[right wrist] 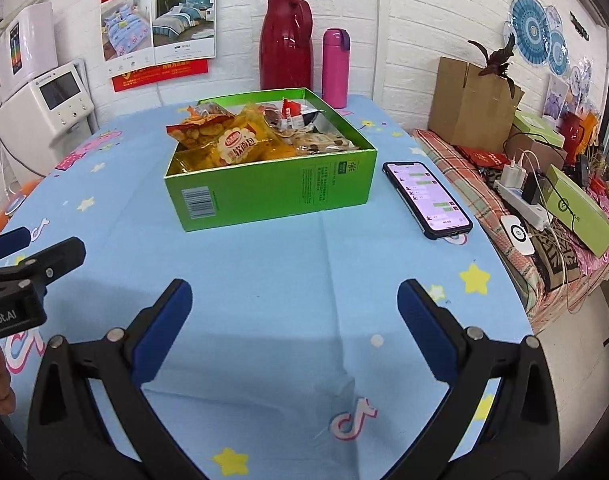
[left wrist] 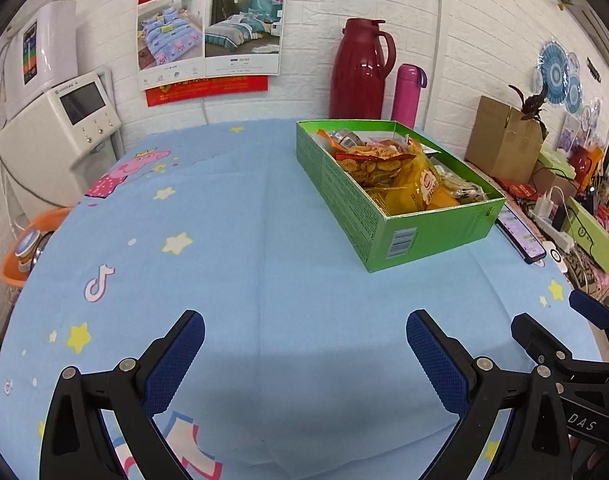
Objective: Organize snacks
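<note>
- A counter (right wrist: 264,280) under a blue cartoon cloth stands against a white brick wall.
- The green box (right wrist: 272,192) of snack packets (right wrist: 232,144) sits mid-counter, a phone (right wrist: 426,198) just beside it.
- Left tongs (left wrist: 304,344) and right tongs (right wrist: 294,316) both gape wide, holding nothing.

Left wrist view sits low over the near edge of the table (left wrist: 264,220), facing the back wall, green box (left wrist: 344,196) ahead to its right. Right wrist view runs parallel, box (right wrist: 264,192) ahead and nearer centre. Both share box, tablecloth and red flask (left wrist: 360,72).
</note>
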Demonstrator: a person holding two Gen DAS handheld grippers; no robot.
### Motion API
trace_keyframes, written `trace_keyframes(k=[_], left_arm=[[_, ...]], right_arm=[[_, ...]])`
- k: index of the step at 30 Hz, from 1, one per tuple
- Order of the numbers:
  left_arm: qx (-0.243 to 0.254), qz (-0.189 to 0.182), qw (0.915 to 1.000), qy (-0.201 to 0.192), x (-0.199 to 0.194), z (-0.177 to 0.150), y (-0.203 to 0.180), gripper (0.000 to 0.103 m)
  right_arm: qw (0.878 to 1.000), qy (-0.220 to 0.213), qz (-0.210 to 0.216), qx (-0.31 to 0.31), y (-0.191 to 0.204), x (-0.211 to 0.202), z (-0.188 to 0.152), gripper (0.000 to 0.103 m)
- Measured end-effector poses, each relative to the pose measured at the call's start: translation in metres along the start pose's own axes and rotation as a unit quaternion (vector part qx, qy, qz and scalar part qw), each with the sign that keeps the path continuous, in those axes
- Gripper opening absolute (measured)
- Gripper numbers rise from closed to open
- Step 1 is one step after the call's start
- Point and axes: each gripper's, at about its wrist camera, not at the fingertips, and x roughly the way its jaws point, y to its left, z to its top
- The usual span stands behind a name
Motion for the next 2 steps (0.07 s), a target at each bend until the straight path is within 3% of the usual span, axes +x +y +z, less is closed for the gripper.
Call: trace_keyframes(k=[2], left_arm=[[0.003, 0.0, 1.0, -0.003, -0.003, -0.0002, -0.0004, 0.103]], right_arm=[[1.0, -0.001, 0.001, -0.001, 0.0014, -0.0002, 0.0005, 0.102]])
